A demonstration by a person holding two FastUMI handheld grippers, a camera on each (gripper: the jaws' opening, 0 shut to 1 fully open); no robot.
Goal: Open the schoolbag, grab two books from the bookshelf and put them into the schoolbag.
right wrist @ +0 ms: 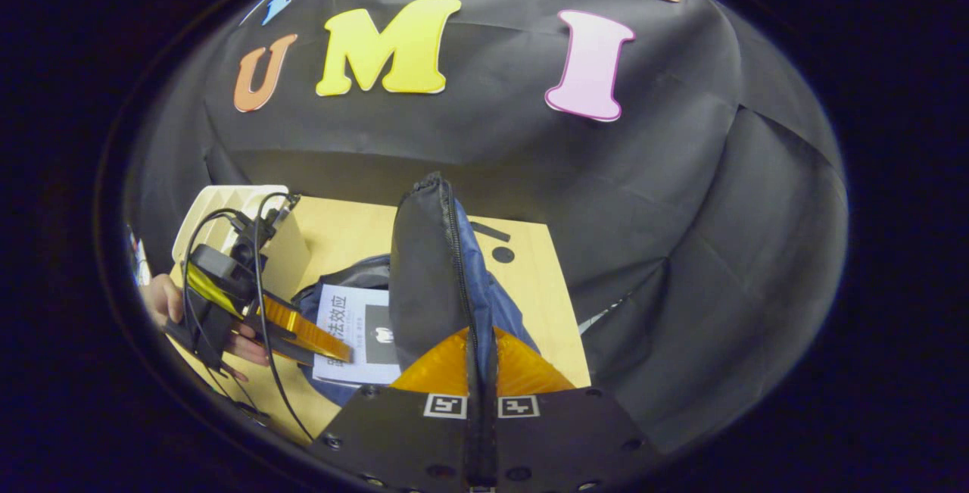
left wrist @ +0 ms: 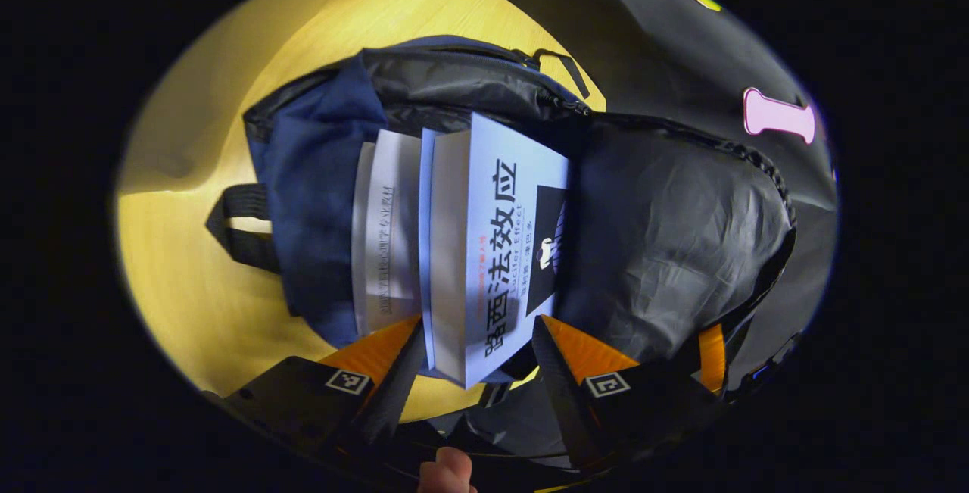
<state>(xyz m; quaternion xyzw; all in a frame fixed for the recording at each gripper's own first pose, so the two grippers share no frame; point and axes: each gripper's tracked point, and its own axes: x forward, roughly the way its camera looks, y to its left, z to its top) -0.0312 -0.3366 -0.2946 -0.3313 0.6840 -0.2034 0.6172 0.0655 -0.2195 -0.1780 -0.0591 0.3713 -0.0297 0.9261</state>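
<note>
The dark blue schoolbag (left wrist: 318,198) lies open on the wooden table (left wrist: 189,273). Two books stand in its mouth: a grey-white book (left wrist: 386,228) and, beside it, a thick pale blue book (left wrist: 500,235). My left gripper (left wrist: 477,326) is shut on the near end of the blue book, one finger on each side. In the right gripper view, that left gripper (right wrist: 341,353) lies over the same book (right wrist: 356,326). My right gripper (right wrist: 478,341) is shut on the zipped edge of the bag's flap (right wrist: 424,266) and holds it upright; its black lining (left wrist: 674,235) shows.
A white bookshelf rack (right wrist: 227,209) stands at the table's far left corner, behind the left gripper and the hand (right wrist: 159,300) holding it. Bare table (right wrist: 530,304) lies right of the bag, up to the black cloth wall. A bag strap (left wrist: 235,228) rests on the tabletop.
</note>
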